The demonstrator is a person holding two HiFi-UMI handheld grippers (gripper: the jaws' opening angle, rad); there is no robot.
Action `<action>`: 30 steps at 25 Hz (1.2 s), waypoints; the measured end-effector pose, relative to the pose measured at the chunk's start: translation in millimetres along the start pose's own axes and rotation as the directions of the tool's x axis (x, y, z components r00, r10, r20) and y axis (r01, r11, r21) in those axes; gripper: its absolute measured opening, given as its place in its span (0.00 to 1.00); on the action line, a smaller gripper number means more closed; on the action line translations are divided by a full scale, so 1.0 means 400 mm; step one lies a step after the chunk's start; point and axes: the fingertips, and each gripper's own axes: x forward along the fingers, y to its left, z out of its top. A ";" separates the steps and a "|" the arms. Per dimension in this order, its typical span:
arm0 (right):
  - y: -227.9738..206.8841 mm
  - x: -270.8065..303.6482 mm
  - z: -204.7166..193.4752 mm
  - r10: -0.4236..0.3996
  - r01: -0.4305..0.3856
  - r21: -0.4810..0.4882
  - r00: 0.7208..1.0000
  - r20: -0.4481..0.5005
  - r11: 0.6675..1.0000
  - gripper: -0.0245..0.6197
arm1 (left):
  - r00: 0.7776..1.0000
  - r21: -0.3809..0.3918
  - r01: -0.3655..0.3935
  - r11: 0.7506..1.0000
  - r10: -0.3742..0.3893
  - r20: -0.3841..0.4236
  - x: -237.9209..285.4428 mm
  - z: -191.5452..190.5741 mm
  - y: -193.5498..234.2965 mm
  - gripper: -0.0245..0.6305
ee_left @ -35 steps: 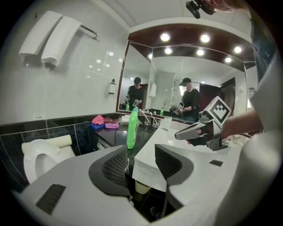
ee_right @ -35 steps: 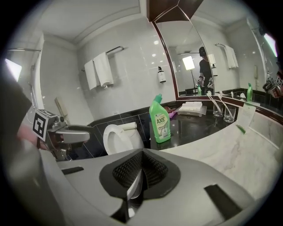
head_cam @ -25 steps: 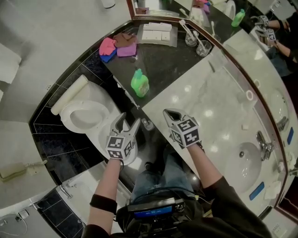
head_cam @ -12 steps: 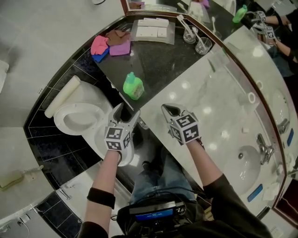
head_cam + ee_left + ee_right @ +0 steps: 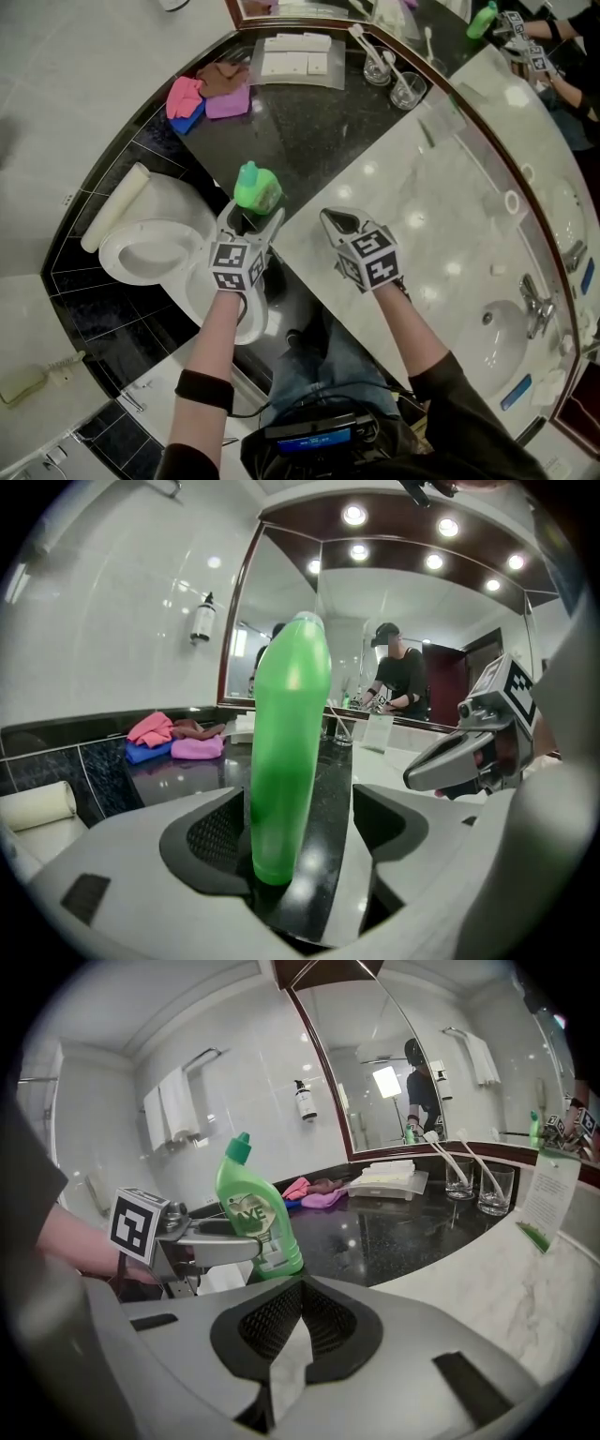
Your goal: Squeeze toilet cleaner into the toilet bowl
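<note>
The green toilet cleaner bottle [image 5: 255, 187] stands upright on the black counter [image 5: 314, 131], near its edge above the toilet. My left gripper [image 5: 249, 223] has just been opening its jaws, and they now stand wide on either side of the bottle's lower body [image 5: 286, 761]. Its pads are not pressing on the bottle. The white toilet bowl [image 5: 150, 251] sits open, below and left of that hand. My right gripper [image 5: 341, 223] hovers over the white marble counter [image 5: 422, 216], shut and holding nothing. In the right gripper view the bottle [image 5: 253, 1206] shows to the left, behind the left gripper [image 5: 202, 1239].
Pink, blue and purple cloths [image 5: 192, 97] lie at the back of the black counter. A tray of folded white items [image 5: 291, 58] and two glasses [image 5: 394, 80] are beside them. A sink [image 5: 502, 342] with a faucet [image 5: 536, 305] is at the right, and a mirror lines the back wall.
Both grippers moved forward toward the bottle. The left jaws spread wider and now flank the bottle, which earlier stood ahead of them. The right jaws stayed shut.
</note>
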 end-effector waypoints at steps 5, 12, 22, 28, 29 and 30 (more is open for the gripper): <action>-0.028 0.027 0.009 -0.001 0.001 0.005 1.000 0.005 1.000 0.04 | 1.000 0.009 0.017 1.000 -0.017 0.014 0.060 0.003 0.011 0.63; -0.069 0.057 0.002 -0.002 0.002 0.015 1.000 0.004 1.000 0.04 | 1.000 0.021 0.021 1.000 -0.021 0.022 0.119 -0.013 0.016 0.63; -0.091 0.083 -0.017 0.003 -0.004 0.035 1.000 0.001 0.999 0.04 | 0.997 0.084 -0.032 0.996 0.027 0.066 0.135 -0.005 0.030 0.43; -0.092 0.093 -0.031 0.007 -0.007 0.036 1.000 -0.007 0.999 0.04 | 0.997 0.142 -0.031 0.989 0.022 0.069 0.135 0.007 0.013 0.36; -0.090 0.093 -0.033 0.008 -0.008 0.036 1.000 -0.008 0.999 0.04 | 0.997 0.148 -0.035 0.988 0.025 0.069 0.135 0.008 0.010 0.35; -0.089 0.093 -0.035 0.010 -0.010 0.036 1.000 -0.009 0.999 0.04 | 0.997 0.150 -0.040 0.988 0.030 0.069 0.134 0.009 0.010 0.35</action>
